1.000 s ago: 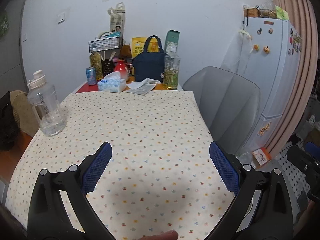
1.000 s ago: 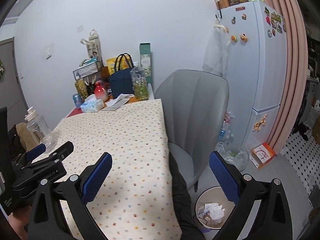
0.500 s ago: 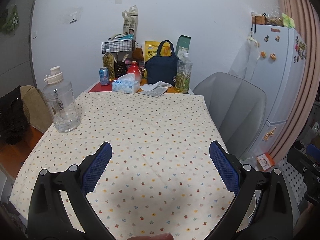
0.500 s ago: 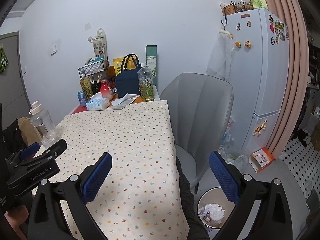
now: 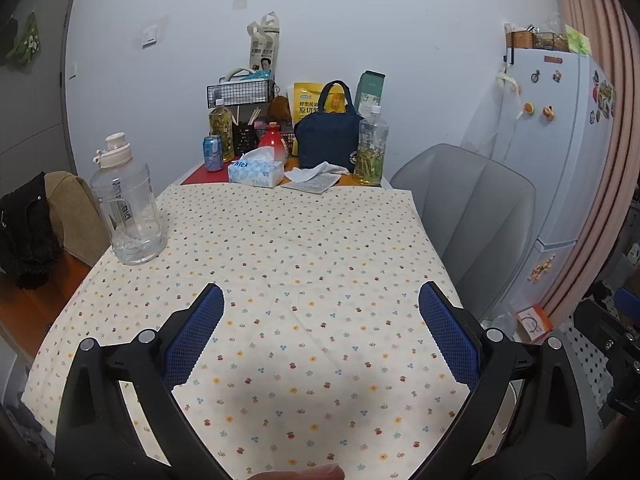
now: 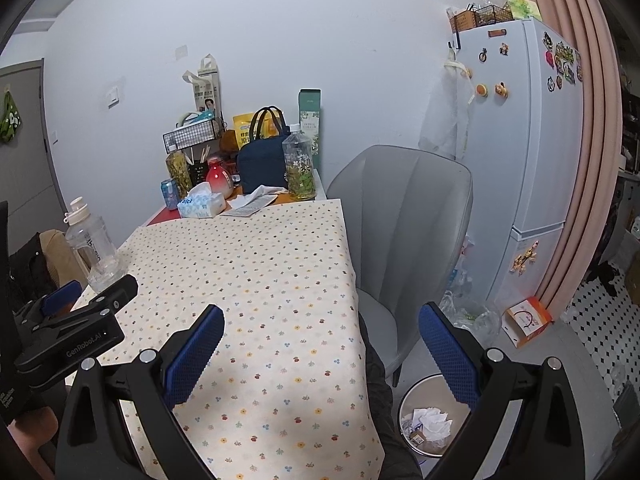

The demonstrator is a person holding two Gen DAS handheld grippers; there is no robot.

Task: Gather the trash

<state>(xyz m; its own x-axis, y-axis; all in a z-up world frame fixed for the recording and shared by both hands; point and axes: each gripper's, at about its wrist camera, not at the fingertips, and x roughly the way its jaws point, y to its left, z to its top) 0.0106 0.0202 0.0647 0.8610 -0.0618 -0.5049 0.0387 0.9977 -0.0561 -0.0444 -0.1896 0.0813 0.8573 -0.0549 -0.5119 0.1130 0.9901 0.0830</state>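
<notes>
A round trash bin (image 6: 430, 424) with crumpled paper in it stands on the floor right of the table, below my right gripper's right finger. My left gripper (image 5: 320, 316) is open and empty above the near part of the flowered tablecloth (image 5: 288, 264). My right gripper (image 6: 320, 336) is open and empty over the table's right edge. The left gripper also shows in the right wrist view (image 6: 76, 320) at the left. A crumpled white tissue (image 5: 318, 172) lies on a paper at the far end of the table.
A large clear water jug (image 5: 126, 204) stands at the table's left edge. At the far end are a tissue box (image 5: 256, 170), a can (image 5: 213, 153), bottles (image 5: 372, 146) and a navy bag (image 5: 330, 136). A grey chair (image 6: 404, 216) and a fridge (image 6: 524, 152) stand to the right.
Both grippers have risen and drawn back a little, so the table shows lower and farther in both views. Both stay open and empty.
</notes>
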